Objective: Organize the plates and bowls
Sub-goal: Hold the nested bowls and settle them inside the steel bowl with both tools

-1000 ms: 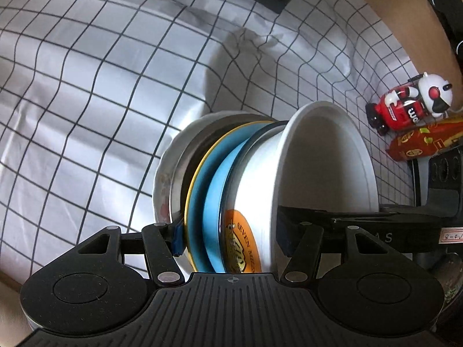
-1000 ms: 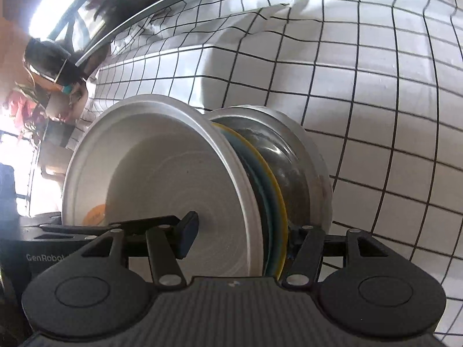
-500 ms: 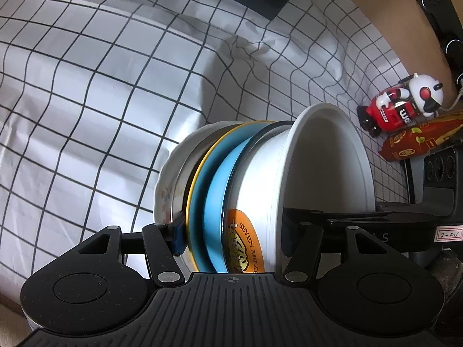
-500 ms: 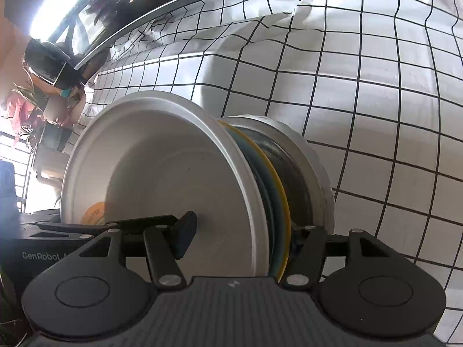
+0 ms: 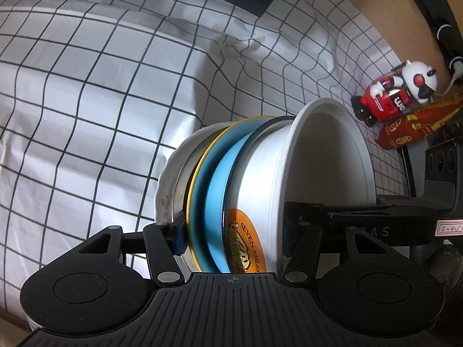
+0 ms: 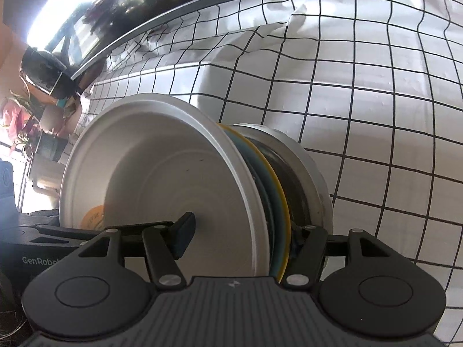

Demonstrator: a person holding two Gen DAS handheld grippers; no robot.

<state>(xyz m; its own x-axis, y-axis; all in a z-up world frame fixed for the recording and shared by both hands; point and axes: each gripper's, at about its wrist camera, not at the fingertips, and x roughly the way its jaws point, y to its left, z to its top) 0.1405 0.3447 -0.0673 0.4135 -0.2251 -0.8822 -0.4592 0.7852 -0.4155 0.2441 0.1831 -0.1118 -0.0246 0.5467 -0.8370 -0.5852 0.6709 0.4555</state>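
Note:
A stack of dishes shows edge-on in both wrist views. It has a white bowl (image 5: 327, 156) with an orange label, a blue plate (image 5: 214, 196), a yellow-rimmed plate (image 5: 199, 173), and behind them a steel bowl (image 6: 306, 167) and a floral white plate (image 5: 166, 190). My left gripper (image 5: 231, 231) is shut on the stack, one pad behind the yellow-rimmed plate and the other inside the white bowl. My right gripper (image 6: 241, 232) clamps the white bowl (image 6: 162, 173) and plates from the opposite side in the same way.
A black-checked white cloth (image 5: 86, 101) covers the surface below. A red and white toy figure (image 5: 396, 95) and a red packet (image 5: 413, 130) lie at the right edge, beside a dark device (image 5: 439, 173). A dark panel (image 6: 159, 3) and plants (image 6: 20, 115) sit far left.
Both grips stay on the stack. The left wrist view has rolled slightly, and the cloth and toy have shifted a little in the picture.

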